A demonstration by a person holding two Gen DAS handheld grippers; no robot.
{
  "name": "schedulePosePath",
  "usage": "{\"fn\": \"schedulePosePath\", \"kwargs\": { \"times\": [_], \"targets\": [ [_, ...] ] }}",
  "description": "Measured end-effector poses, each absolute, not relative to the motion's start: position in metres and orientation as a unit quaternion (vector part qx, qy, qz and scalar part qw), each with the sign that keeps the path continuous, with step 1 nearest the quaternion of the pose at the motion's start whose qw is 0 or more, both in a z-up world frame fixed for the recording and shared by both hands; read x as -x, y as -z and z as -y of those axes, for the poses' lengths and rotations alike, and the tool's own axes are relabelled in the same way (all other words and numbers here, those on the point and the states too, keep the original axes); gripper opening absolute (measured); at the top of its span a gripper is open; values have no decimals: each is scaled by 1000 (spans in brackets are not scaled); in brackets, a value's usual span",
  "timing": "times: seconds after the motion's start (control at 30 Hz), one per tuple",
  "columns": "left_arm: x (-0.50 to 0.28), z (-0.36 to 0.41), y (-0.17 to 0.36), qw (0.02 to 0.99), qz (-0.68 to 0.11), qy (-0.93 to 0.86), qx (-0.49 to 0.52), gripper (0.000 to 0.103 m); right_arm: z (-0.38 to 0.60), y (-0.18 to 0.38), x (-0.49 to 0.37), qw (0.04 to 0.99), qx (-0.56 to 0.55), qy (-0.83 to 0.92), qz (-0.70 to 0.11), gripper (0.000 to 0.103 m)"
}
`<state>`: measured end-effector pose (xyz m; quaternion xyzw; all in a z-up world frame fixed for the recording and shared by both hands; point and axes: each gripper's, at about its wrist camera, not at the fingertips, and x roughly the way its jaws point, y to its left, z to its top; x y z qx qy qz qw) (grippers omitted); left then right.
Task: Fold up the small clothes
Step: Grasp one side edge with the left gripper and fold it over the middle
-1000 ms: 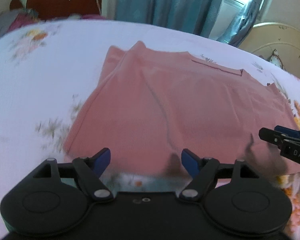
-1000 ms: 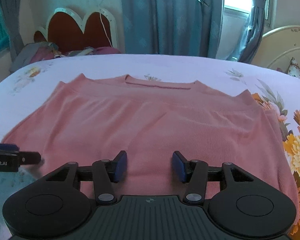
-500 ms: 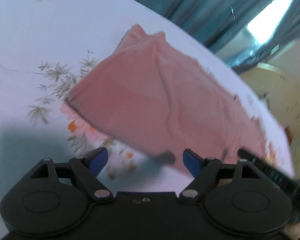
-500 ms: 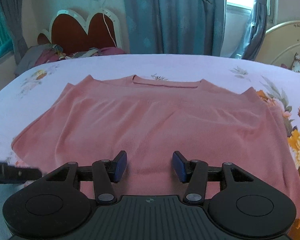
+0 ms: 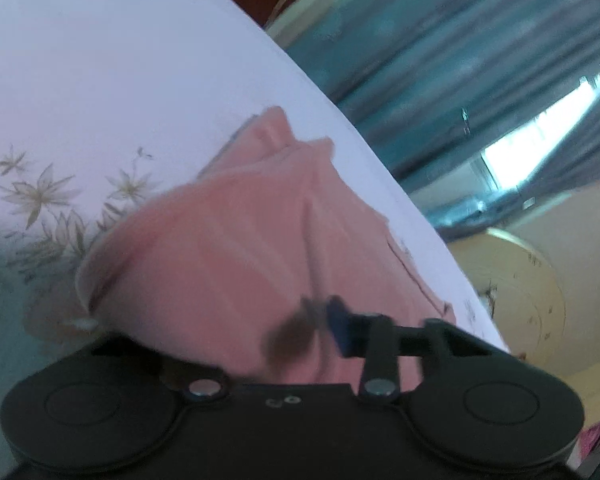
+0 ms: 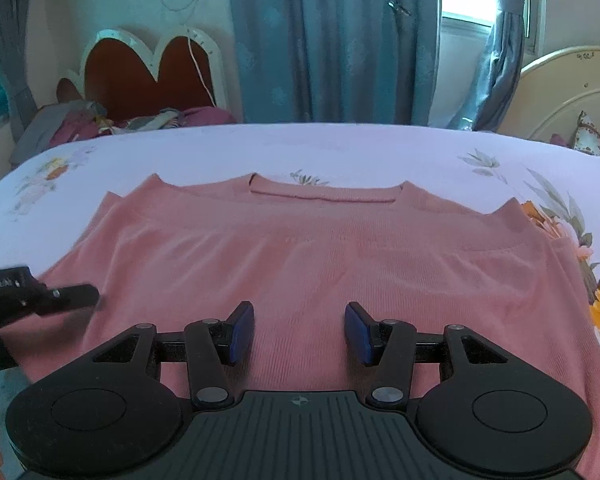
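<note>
Left wrist view first: rolled hard over and pushed in closer than half a second ago. Far left, shows floral bedsheet (image 5: pixel 100 80) running up to the top edge. Moving right, finds the pink top (image 5: pixel 228 248) no longer flat at its left side: lifted and bunched into a rounded fold, draped right over the near left half of the left gripper (image 5: pixel 296 334). Hides that finger completely. Shows only the right blue pad (image 5: pixel 340 332), drawn inward from its earlier wide stance and smeared by motion blur. Cannot tell whether clamped on the cloth or merely closing on it. Further right, catches the blue curtains (image 5: pixel 440 60) and a bright window strip, tipped diagonally.

Over to the right wrist view, steady and barely changed. Far left, picks up the left gripper's black tip (image 6: pixel 74 295), raised slightly and touching the top's left edge, further in than before. Centre, lays out the top (image 6: pixel 320 240) across the bedsheet (image 6: pixel 340 148), neckline away from the camera, sleeves tucked in at both sides, right half flat and undisturbed. Down at the near hem, finds the right gripper (image 6: pixel 300 332) hovering with blue pads spread wide apart, gripping nothing, pink knit showing in the gap, same as a second ago. Behind, keeps the red headboard (image 6: pixel 140 76) at left and the curtains (image 6: pixel 332 40) at centre.
</note>
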<state>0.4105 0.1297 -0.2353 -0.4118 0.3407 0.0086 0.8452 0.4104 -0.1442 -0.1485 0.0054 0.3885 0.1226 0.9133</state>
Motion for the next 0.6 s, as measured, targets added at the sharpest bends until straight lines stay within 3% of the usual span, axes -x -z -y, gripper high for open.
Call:
{"fn": "schedulePosePath", "kwargs": {
  "times": [0.1,0.4,0.6],
  "targets": [
    [-413,-135,241,841,-335,-9,424,17,132,166,-408,913,44,-127,-386,53],
    [-405,-130,229,861,-308,-10,404,12,132,169,-410,913,42,-114,-390,54],
    [-404,-102,196,902,-282,-20,327,10,141,162,-410,914,21,-135,-383,55]
  ]
}}
